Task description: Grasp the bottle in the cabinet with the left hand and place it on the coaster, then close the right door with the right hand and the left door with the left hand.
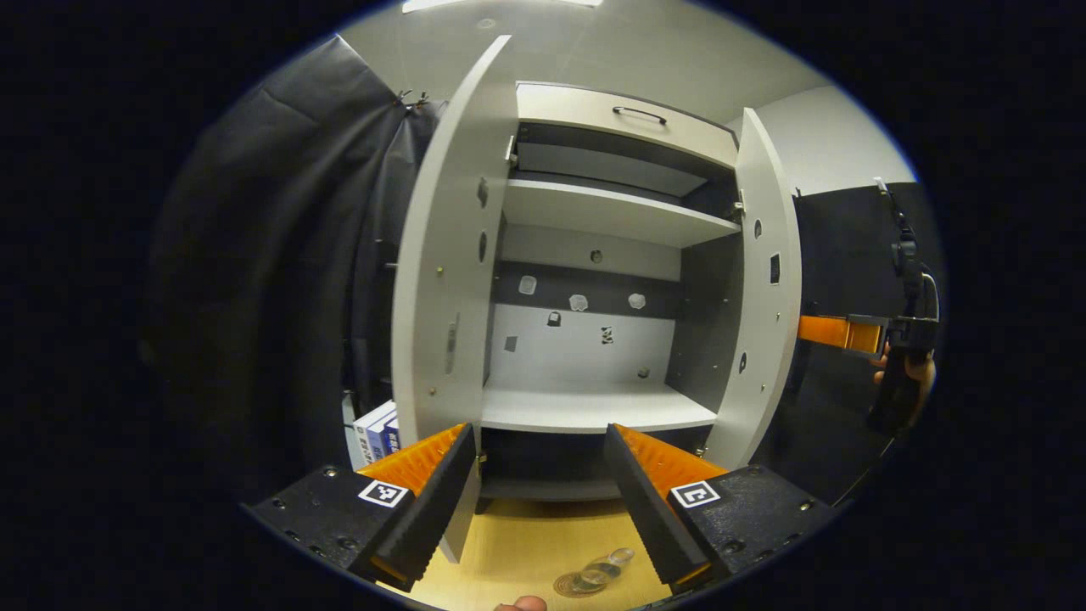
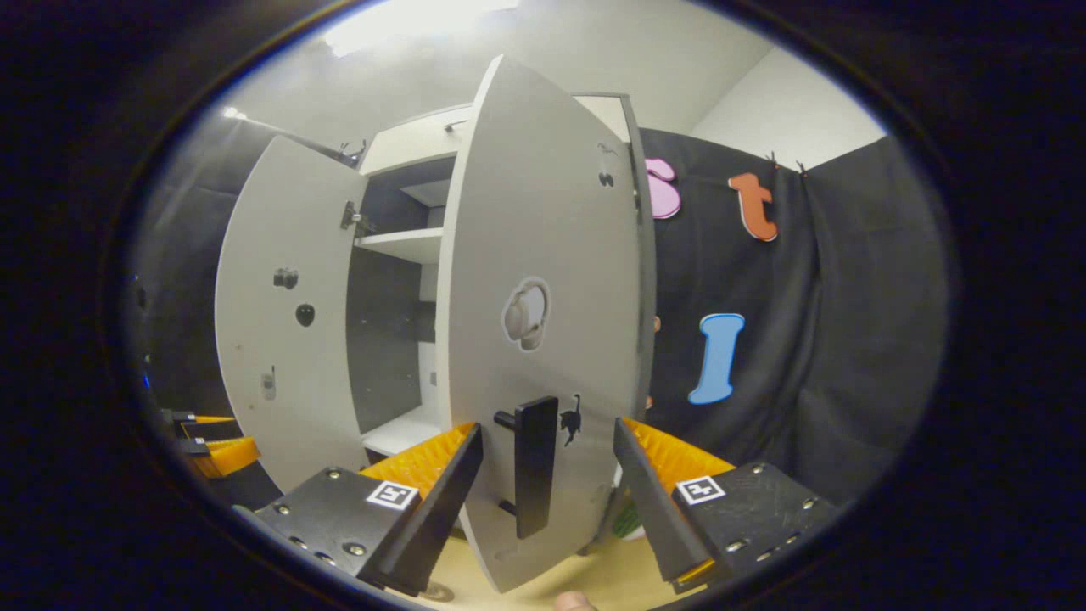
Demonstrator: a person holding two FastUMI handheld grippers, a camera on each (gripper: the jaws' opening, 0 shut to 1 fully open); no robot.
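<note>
Left gripper view: left gripper (image 1: 539, 501) low in front of an open cabinet (image 1: 594, 255), fingers spread wide apart, nothing between them. Both cabinet doors swung outward, left door (image 1: 445, 280) and right door (image 1: 764, 288). Shelves (image 1: 594, 407) inside bare. Below, between the fingers, a clear bottle (image 1: 604, 568) seen from above, standing on a round coaster (image 1: 570, 585) on the wooden table (image 1: 526, 543). At the left, behind the left door, a blue and white box (image 1: 377, 428). Far right, beside the right door's outer face, the right gripper (image 1: 844, 333), held by a hand (image 1: 912, 373).

Right gripper view: right gripper (image 2: 547, 501) close to the outer face of the right door (image 2: 543, 297), fingers wide apart on either side of the door's dark upright handle (image 2: 534, 467), whether touching it cannot be told. Small cat sticker (image 2: 570, 420) just beside the handle. Left door (image 2: 280, 322) open farther back, with the left gripper (image 2: 216, 450) low at the left edge.
</note>
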